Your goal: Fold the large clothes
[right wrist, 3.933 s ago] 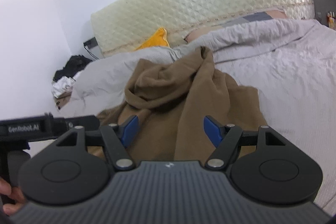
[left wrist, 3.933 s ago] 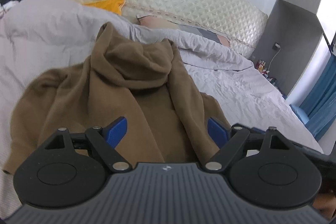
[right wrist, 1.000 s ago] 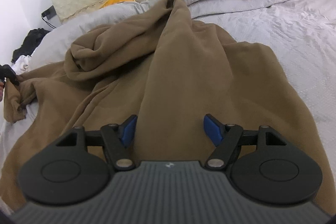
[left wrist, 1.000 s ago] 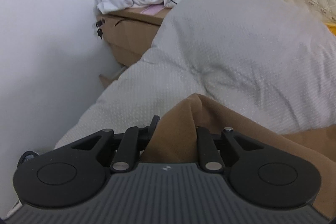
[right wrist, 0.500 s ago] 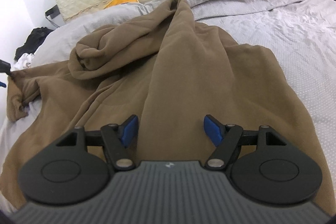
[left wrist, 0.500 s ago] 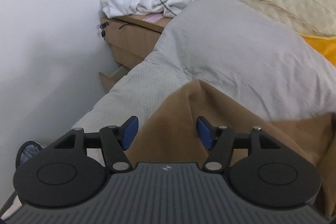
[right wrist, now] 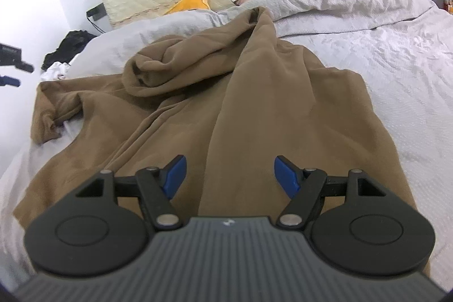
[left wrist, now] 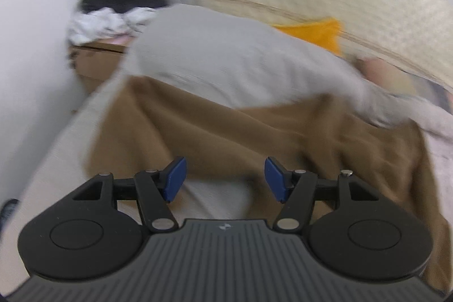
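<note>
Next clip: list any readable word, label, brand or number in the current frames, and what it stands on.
No readable text in either view.
Small pale logo mark on the left gripper body: a symbol, no letters.
Same mark on the right gripper body: no letters.
Brown garment: no visible label or print.

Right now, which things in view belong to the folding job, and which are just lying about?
Belongs to the job:
- brown hooded sweatshirt spread on the grey quilted bedspread
- left gripper and right gripper, both open and empty

Lying about:
- orange cushion
- heap of black and white clothes
- wooden bedside cabinet
</note>
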The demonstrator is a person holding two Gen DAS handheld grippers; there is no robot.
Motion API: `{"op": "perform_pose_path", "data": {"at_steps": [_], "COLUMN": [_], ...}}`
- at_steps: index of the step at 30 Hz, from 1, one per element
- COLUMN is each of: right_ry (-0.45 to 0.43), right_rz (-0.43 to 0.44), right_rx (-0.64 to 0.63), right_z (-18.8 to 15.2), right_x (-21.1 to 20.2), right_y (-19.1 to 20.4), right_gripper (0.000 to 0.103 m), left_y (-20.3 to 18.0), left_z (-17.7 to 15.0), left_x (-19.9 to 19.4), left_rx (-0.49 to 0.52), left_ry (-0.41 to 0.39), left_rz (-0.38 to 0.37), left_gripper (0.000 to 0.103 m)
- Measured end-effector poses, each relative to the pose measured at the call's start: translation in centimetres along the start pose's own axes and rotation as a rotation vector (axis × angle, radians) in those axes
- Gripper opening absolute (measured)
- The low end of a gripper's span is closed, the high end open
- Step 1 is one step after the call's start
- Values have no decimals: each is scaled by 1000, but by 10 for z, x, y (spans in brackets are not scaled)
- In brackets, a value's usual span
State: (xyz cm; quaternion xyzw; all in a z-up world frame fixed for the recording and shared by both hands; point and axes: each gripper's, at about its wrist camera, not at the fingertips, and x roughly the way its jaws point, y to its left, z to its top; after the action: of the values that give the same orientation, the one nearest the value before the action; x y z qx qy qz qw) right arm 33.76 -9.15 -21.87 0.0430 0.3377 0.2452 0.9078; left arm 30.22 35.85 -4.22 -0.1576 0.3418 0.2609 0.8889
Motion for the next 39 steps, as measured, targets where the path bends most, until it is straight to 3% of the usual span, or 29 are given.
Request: {"op": "perform_pose_path", "data": {"at_steps": [6, 11, 15, 21, 26, 39], "right_ry": [24, 13, 11, 39, 91, 192], "right_rz": [2, 12, 36, 29, 19, -98], "right_rx": [-27, -44, -10, 51, 94, -28], "right_z": [-19, -23, -22, -23, -30, -55], "right_x": [-17, -27, -34, -51, -60, -56], "right_y": [4, 5, -3, -16, -13, 21], "right_gripper": [71, 71, 71, 71, 71, 83], "left_y": [-94, -158, -176, -180, -181, -177], "left_z": [-73, -139, -183, -243, -252, -251], "left_x": [-41, -71, -71, -36, -21, 4], "left_rx": [69, 157, 99, 62, 134, 165], "left_ry": [33, 3, 18, 111, 105, 146], "left_rz": [-181, -254, -309, -379, -340, -333], "left_gripper": [67, 67, 65, 41, 37, 37]}}
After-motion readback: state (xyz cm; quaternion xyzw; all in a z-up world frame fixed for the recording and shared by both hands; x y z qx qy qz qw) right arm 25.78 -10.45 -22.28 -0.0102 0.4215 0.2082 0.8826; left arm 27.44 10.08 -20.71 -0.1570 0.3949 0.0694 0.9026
